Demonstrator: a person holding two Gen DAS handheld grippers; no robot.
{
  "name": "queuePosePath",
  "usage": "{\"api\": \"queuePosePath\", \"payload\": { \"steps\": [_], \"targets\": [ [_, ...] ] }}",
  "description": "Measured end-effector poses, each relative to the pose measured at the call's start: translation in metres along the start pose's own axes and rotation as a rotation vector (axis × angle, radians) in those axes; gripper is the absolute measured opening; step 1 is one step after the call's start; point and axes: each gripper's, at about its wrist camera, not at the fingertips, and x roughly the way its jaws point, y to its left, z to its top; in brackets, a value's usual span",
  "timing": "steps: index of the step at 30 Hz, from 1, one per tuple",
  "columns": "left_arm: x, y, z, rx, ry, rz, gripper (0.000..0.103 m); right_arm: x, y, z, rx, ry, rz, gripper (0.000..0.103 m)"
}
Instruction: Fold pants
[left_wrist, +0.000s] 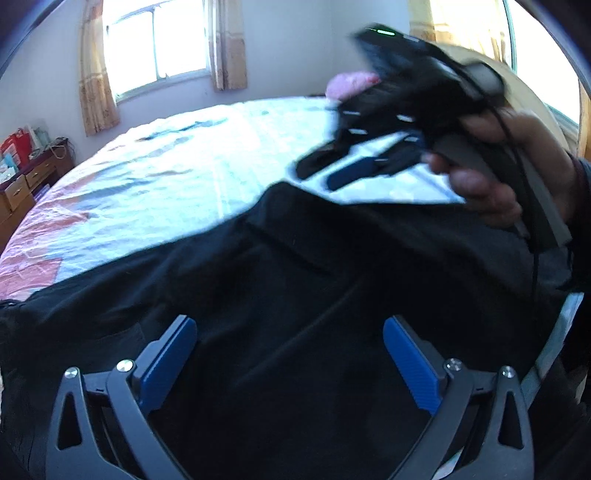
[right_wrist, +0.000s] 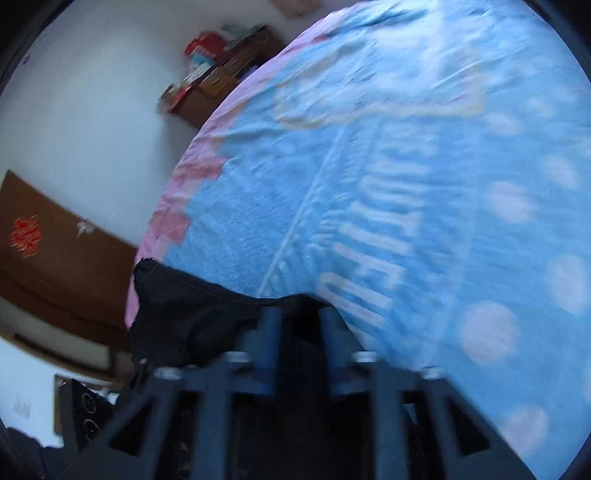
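Observation:
Black pants (left_wrist: 295, 258) lie spread over the near part of the bed, filling the lower half of the left wrist view. My left gripper (left_wrist: 290, 332) hovers just over them, its blue pads (left_wrist: 170, 362) far apart and nothing between them. A hand (left_wrist: 487, 184) holds my right gripper (left_wrist: 316, 179) above the pants' far edge, its fingers apart with bare sheet showing between them. The right wrist view is blurred; there my right gripper (right_wrist: 300, 314) stands with a narrow gap over a corner of the pants (right_wrist: 184, 314).
The bed carries a light blue sheet (right_wrist: 406, 184) with white dots and a pink border. A pink pillow (left_wrist: 351, 83) lies at the far side. A wooden dresser (left_wrist: 22, 184) with boxes stands left of the bed, below curtained windows (left_wrist: 155, 48).

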Motion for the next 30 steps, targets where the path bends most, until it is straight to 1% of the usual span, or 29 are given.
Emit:
{"api": "queuePosePath", "payload": {
  "steps": [1, 3, 6, 7, 10, 11, 13, 15, 16, 18, 20, 22, 23, 24, 27, 28, 29, 30],
  "targets": [
    [-0.005, -0.003, 0.001, -0.006, -0.015, -0.008, 0.103, -0.017, -0.001, -0.005, 0.0, -0.035, -0.029, 0.047],
    [-0.012, -0.011, 0.003, -0.007, -0.035, -0.029, 0.103, -0.057, -0.011, -0.021, 0.033, -0.097, -0.036, 0.048],
    [-0.011, -0.033, 0.01, 0.019, -0.035, -0.092, 0.103, -0.126, -0.032, -0.063, 0.1, -0.196, -0.103, 0.048],
    [-0.01, -0.04, 0.012, 0.027, -0.035, -0.112, 0.103, -0.157, -0.042, -0.085, 0.13, -0.242, -0.14, 0.048],
    [-0.002, -0.069, 0.021, 0.07, -0.027, -0.191, 0.103, -0.223, -0.071, -0.136, 0.229, -0.338, -0.216, 0.048],
    [0.0, -0.084, 0.024, 0.088, -0.024, -0.213, 0.103, -0.254, -0.085, -0.164, 0.29, -0.395, -0.263, 0.048],
    [0.009, -0.103, 0.03, 0.119, -0.006, -0.251, 0.103, -0.292, -0.103, -0.201, 0.382, -0.467, -0.317, 0.048],
    [0.017, -0.124, 0.037, 0.155, 0.013, -0.295, 0.103, -0.335, -0.123, -0.252, 0.507, -0.56, -0.383, 0.048],
    [0.018, -0.133, 0.037, 0.166, 0.021, -0.303, 0.103, -0.348, -0.129, -0.268, 0.542, -0.588, -0.404, 0.048],
    [0.023, -0.151, 0.044, 0.194, 0.03, -0.327, 0.103, -0.38, -0.141, -0.314, 0.651, -0.668, -0.46, 0.048],
    [0.022, -0.168, 0.048, 0.209, 0.04, -0.36, 0.103, -0.401, -0.15, -0.343, 0.716, -0.724, -0.492, 0.048],
    [0.026, -0.186, 0.054, 0.22, 0.043, -0.413, 0.103, -0.412, -0.157, -0.362, 0.763, -0.748, -0.52, 0.048],
    [0.026, -0.191, 0.055, 0.227, 0.041, -0.428, 0.103, -0.415, -0.162, -0.369, 0.78, -0.749, -0.516, 0.048],
    [0.031, -0.199, 0.056, 0.241, 0.041, -0.425, 0.103, -0.417, -0.166, -0.374, 0.799, -0.757, -0.509, 0.048],
    [0.053, -0.213, 0.052, 0.27, 0.098, -0.38, 0.103, -0.415, -0.177, -0.381, 0.832, -0.759, -0.489, 0.048],
    [0.058, -0.216, 0.049, 0.282, 0.1, -0.362, 0.103, -0.417, -0.183, -0.385, 0.851, -0.757, -0.492, 0.048],
    [0.057, -0.218, 0.047, 0.304, 0.083, -0.348, 0.103, -0.416, -0.188, -0.388, 0.883, -0.752, -0.494, 0.048],
    [0.056, -0.222, 0.045, 0.33, 0.081, -0.33, 0.103, -0.415, -0.195, -0.391, 0.904, -0.749, -0.476, 0.048]
  ]
}}
